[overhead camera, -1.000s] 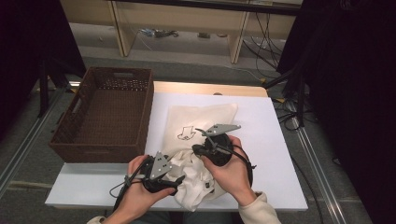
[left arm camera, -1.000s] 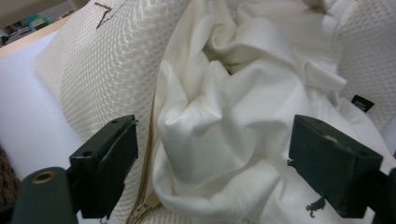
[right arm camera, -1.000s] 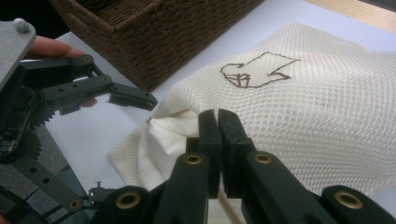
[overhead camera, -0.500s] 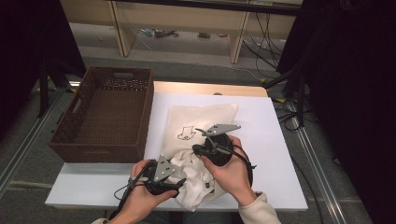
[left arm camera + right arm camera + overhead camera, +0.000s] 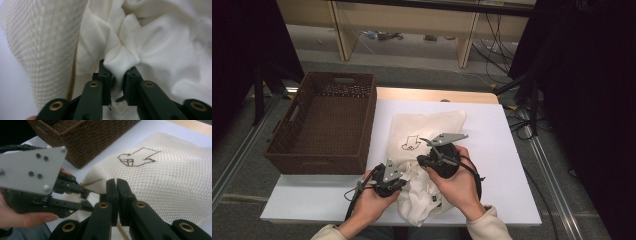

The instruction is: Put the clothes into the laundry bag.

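A cream mesh bag [image 5: 432, 127] with a stitched sock outline [image 5: 137, 157] lies on the white table [image 5: 502, 150]. A white garment [image 5: 419, 200] bulges out of its near end. My left gripper [image 5: 120, 71] has just been closing and now pinches a fold of the white garment [image 5: 160, 42], with the mesh bag [image 5: 45, 42] beside it on the left. From above, the left gripper [image 5: 404, 177] sits at the garment's left side. My right gripper [image 5: 117, 186] is shut on the bag's rim, close beside the left gripper [image 5: 85, 198].
A brown wicker basket [image 5: 287, 132] stands on the table's left, next to the bag; its corner [image 5: 82, 142] is near both grippers. Bare white table surface lies to the right of the bag. Cables and shelf legs stand beyond the far edge.
My left gripper has edged into the white garment and its jaws have closed on a fold. The right gripper and the bag have stayed put.
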`<state>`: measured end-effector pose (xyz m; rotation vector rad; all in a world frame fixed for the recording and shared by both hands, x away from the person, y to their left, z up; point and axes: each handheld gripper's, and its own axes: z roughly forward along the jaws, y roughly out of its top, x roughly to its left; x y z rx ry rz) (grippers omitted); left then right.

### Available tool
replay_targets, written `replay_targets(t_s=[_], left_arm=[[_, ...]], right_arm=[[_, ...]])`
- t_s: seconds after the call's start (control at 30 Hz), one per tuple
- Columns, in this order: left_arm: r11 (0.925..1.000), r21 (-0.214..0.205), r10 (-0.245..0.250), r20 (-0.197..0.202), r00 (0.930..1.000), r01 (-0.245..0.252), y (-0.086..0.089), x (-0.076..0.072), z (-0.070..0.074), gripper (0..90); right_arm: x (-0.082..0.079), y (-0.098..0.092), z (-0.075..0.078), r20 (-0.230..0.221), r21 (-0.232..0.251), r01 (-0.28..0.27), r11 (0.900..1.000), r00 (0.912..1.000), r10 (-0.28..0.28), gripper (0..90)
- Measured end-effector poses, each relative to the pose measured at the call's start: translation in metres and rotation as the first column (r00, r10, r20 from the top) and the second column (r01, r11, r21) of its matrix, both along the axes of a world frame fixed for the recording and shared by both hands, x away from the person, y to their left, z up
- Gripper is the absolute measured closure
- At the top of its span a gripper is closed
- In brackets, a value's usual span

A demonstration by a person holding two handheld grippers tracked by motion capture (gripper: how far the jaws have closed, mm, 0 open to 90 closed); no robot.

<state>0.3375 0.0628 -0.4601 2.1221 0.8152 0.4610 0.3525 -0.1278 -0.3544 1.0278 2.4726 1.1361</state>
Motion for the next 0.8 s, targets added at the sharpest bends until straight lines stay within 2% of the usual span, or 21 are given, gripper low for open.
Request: replay_targets(t_s=[0.03, 0.1, 0.17, 0.2, 0.23, 0.27, 0.3, 0.33, 0.43, 0.47, 0.5, 0.53, 0.57, 0.6, 0.63, 0.67, 0.7, 0.73, 0.77, 0.8], left_arm=[[0.9996, -0.028, -0.001, -0.012, 0.9999, 0.0, -0.002, -0.002, 0.004, 80.6], [0.997, -0.077, -0.004, -0.01, 0.9999, 0.003, -0.005, -0.003, 0.01, 82.5], [0.9955, -0.095, -0.01, 0.012, 0.9999, 0.012, -0.008, -0.004, 0.02, 83.1], [0.9914, -0.131, 0.002, 0.008, 1.0, -0.001, -0.012, -0.003, 0.023, 83.2], [0.9909, -0.134, 0.008, 0.011, 0.9999, -0.006, -0.014, 0.0, 0.026, 83.2], [0.9915, -0.13, 0.007, 0.021, 0.9998, -0.004, -0.015, 0.002, 0.027, 83.2], [0.9938, -0.111, 0.006, 0.035, 0.9994, -0.002, -0.016, 0.005, 0.028, 83.2], [0.9913, -0.13, 0.026, 0.024, 0.9994, -0.022, -0.019, 0.007, 0.028, 83.2], [0.9955, -0.093, 0.021, 0.053, 0.9984, -0.016, -0.021, 0.016, 0.029, 83.2], [0.9948, -0.096, 0.04, 0.048, 0.998, -0.035, -0.023, 0.02, 0.028, 83.2], [0.9967, -0.076, 0.034, 0.062, 0.9975, -0.03, -0.023, 0.026, 0.027, 83.2], [0.996, -0.08, 0.047, 0.066, 0.9967, -0.042, -0.025, 0.028, 0.025, 83.1], [0.9964, -0.07, 0.053, 0.067, 0.9964, -0.049, -0.026, 0.031, 0.023, 83.0], [0.9944, -0.081, 0.072, 0.06, 0.9956, -0.067, -0.028, 0.033, 0.019, 82.8], [0.9962, -0.067, 0.06, 0.063, 0.9962, -0.055, -0.029, 0.034, 0.018, 82.3], [0.9919, -0.104, 0.081, 0.069, 0.9944, -0.073, -0.033, 0.033, 0.014, 81.7], [0.9987, -0.037, 0.037, 0.066, 0.9971, -0.035, -0.029, 0.031, 0.016, 80.2], [0.9996, -0.02, 0.021, 0.065, 0.9977, -0.02, -0.027, 0.031, 0.017, 76.8], [0.9979, -0.053, 0.041, 0.069, 0.9968, -0.037, -0.028, 0.028, 0.016, 73.2], [0.9985, -0.049, 0.029, 0.059, 0.9978, -0.026, -0.025, 0.026, 0.018, 67.3]], right_arm=[[0.0, 0.0, 0.0, -0.003, 0.003, 0.002, 1.0, 1.0, -0.002, 89.9], [-0.001, 0.001, 0.001, -0.001, -0.002, 0.003, 1.0, 1.0, -0.003, 89.9], [-0.001, 0.002, 0.001, 0.0, 0.007, 0.001, 1.0, 1.0, -0.001, 89.9], [-0.002, 0.002, 0.001, -0.002, 0.008, 0.002, 1.0, 1.0, -0.002, 90.0], [-0.002, 0.002, 0.001, -0.002, 0.009, 0.005, 1.0, 1.0, -0.005, 90.0], [-0.002, 0.002, 0.001, 0.003, 0.011, 0.005, 0.9999, 1.0, -0.005, 90.0], [-0.004, 0.003, 0.002, -0.012, 0.007, 0.033, 0.9994, 0.9994, -0.033, 90.0], [-0.004, 0.003, 0.003, -0.012, 0.016, 0.013, 0.9998, 0.9998, -0.013, 90.0], [-0.004, 0.003, 0.003, -0.015, 0.02, 0.01, 0.9998, 0.9998, -0.009, 90.0], [-0.004, 0.003, 0.003, -0.017, 0.022, 0.011, 0.9997, 0.9998, -0.01, 90.0], [-0.004, 0.003, 0.003, -0.018, 0.024, 0.016, 0.9996, 0.9997, -0.015, 90.0], [-0.002, 0.002, 0.002, -0.003, 0.023, 0.008, 0.9997, 1.0, -0.008, 90.0], [-0.003, 0.003, 0.001, -0.002, 0.034, 0.03, 0.999, 0.9995, -0.03, 90.0], [-0.002, 0.001, 0.002, -0.012, 0.023, 0.019, 0.9996, 0.9998, -0.018, 90.0], [-0.003, 0.001, 0.002, -0.043, 0.026, 0.047, 0.9986, 0.998, -0.046, 90.0], [-0.002, 0.001, 0.001, -0.042, 0.031, 0.048, 0.9984, 0.998, -0.046, 90.0], [-0.002, 0.0, 0.001, -0.052, 0.039, 0.054, 0.9978, 0.9973, -0.051, 90.0], [-0.001, -0.002, 0.002, -0.048, 0.035, 0.049, 0.9982, 0.9977, -0.048, 90.0], [0.0, -0.003, 0.001, -0.032, 0.031, 0.03, 0.9991, 0.9991, -0.029, 90.0], [-0.001, -0.003, 0.002, -0.04, 0.035, 0.041, 0.9985, 0.9984, -0.04, 90.0]])
